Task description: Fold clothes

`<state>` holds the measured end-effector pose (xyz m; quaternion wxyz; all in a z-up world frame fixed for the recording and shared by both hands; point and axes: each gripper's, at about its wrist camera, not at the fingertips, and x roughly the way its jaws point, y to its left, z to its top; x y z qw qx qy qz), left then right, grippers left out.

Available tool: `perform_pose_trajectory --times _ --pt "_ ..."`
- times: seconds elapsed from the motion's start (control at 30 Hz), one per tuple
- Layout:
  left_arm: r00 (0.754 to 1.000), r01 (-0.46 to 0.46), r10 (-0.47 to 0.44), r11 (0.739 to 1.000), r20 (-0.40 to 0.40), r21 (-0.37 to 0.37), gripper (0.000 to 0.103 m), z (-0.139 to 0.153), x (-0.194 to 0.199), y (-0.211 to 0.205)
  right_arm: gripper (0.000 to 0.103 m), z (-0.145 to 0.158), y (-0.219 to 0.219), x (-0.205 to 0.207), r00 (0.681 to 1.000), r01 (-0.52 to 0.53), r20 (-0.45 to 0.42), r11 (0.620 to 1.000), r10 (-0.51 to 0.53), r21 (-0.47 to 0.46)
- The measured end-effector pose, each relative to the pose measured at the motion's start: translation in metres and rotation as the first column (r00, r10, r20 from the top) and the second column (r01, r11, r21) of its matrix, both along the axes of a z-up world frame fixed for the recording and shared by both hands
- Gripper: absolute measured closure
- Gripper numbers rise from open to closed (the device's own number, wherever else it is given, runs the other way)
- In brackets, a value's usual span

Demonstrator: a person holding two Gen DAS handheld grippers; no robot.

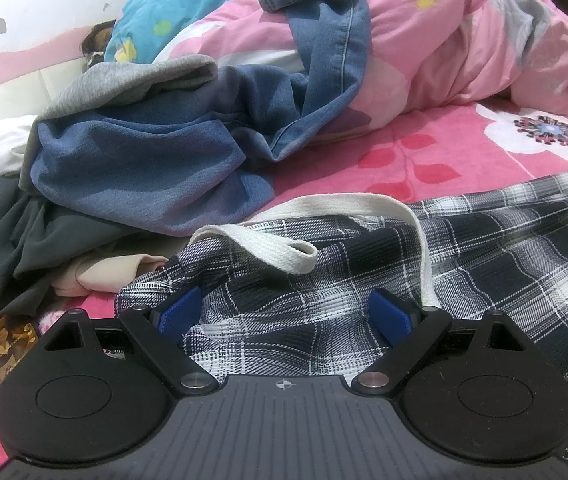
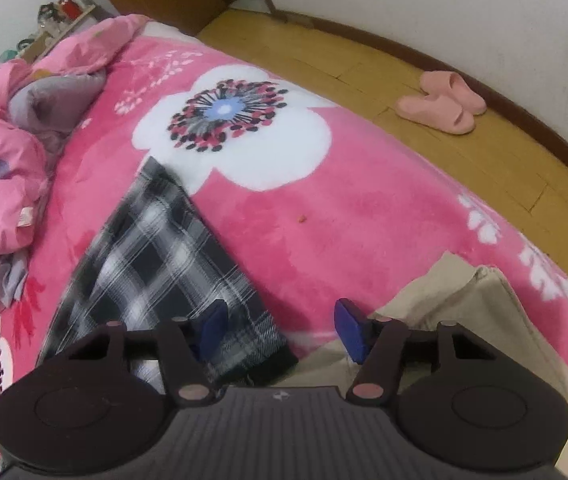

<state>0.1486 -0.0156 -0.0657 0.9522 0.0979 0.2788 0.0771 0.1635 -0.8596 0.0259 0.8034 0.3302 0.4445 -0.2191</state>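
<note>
The plaid garment [image 1: 483,248] is showing as thin woven cloth, its white drawstring [image 1: 280,254] as flat ribbed webbing. The pink blanket [image 2: 343,216] is looking plush and fuzzy. The floor [image 2: 363,64] is reading as yellowish wood boards, the slippers [image 2: 439,102] as smooth matt foam or rubber

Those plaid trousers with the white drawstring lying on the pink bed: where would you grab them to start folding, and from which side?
I'd take the plaid trousers at the bunched waistband, just under the white drawstring. The fabric rucks up there, giving a ridge to pinch. The open left gripper already straddles it, so come straight forward and down. The right gripper, also open, sits over the flat hem edge.
</note>
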Motion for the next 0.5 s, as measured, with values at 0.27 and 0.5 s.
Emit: perform_pose_trajectory --times 0.27,0.5 --pt "1.000 -0.002 0.002 1.000 0.000 0.006 0.010 0.000 0.001 -0.001 0.048 -0.004 0.016 0.012 0.989 -0.150 0.007 0.988 0.150 0.038" --pt "1.000 -0.003 0.003 1.000 0.001 0.010 0.010 0.000 0.000 -0.001 0.097 0.009 0.027 -0.008 0.981 -0.149 0.120 0.988 0.153 -0.042"
